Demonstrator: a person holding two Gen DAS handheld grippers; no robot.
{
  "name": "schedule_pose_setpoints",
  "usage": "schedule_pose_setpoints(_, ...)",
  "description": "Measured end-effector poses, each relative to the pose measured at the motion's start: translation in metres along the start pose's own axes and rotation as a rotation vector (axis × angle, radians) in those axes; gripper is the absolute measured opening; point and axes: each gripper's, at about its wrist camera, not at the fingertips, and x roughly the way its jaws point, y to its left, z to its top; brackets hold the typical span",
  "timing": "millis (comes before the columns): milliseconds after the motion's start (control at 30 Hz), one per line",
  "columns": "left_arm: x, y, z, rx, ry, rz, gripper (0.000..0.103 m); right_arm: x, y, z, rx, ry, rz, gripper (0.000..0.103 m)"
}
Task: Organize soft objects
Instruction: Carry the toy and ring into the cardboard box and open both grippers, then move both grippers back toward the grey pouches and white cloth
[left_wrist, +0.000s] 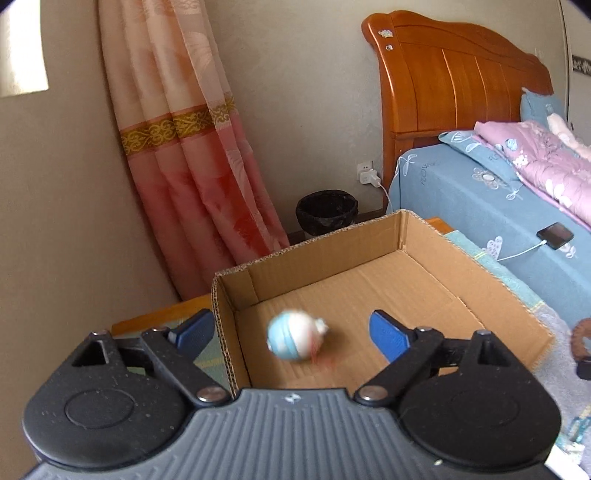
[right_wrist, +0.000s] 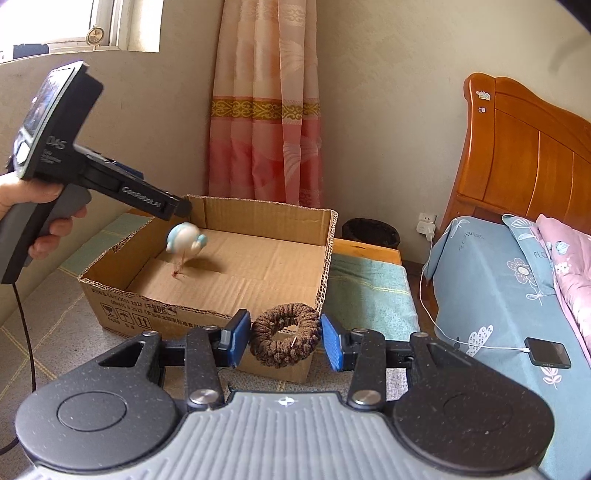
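Fingers (left_wrist: 388, 334) of left gripper (left_wrist: 291, 332) spread wide, holding nothing, above cardboard box (left_wrist: 369, 236); blue-white plush toy (left_wrist: 293, 338) blurred below them, inside box. Right gripper (right_wrist: 284, 338) set moderately wide, brown knitted ring (right_wrist: 285, 339) between pads; left pad touching it, right pad apart. Ring partly blocks box's near corner. Right wrist view alone shows hand (right_wrist: 22, 195) on left gripper's handle. Bed (right_wrist: 498, 280), phone (right_wrist: 546, 352), bin (right_wrist: 369, 230) beside
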Motion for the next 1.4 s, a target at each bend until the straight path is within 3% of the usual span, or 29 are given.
schedule_pose_setpoints(100,-0.025,0.001,-0.014,-0.015,-0.025,0.003,0.1,0.001,0.002,0.001,-0.005,0.005,0.0,0.047)
schedule_pose_setpoints(267,-0.063,-0.001,-0.043,-0.061,-0.026,-0.001,0.102,-0.001,0.008,0.004,-0.013,0.004,0.008,0.047)
schedule_pose_setpoints(600,-0.1,-0.004,-0.104,-0.169,-0.003,0.11,0.102,0.006,0.019,0.025,-0.035,-0.002,0.023,0.047)
schedule_pose_setpoints(767,-0.106,-0.003,-0.119,-0.162,0.0,0.176,0.102,0.029,0.018,0.05,-0.054,-0.002,0.023,0.048)
schedule_pose_setpoints(1033,-0.107,0.01,-0.133,-0.212,0.017,0.193,0.102,0.089,0.018,0.093,-0.052,0.031,0.021,0.049)
schedule_pose_setpoints(1100,-0.107,0.012,-0.135,-0.221,0.023,0.192,0.102,0.104,0.018,0.102,-0.054,0.025,0.007,0.058)
schedule_pose_setpoints(1167,-0.108,0.013,-0.137,-0.221,0.026,0.192,0.102,0.114,0.017,0.108,-0.045,0.018,-0.006,0.091)
schedule_pose_setpoints(1400,-0.113,0.01,-0.141,-0.212,0.033,0.185,0.102,0.101,0.015,0.104,-0.034,0.006,-0.013,0.102)
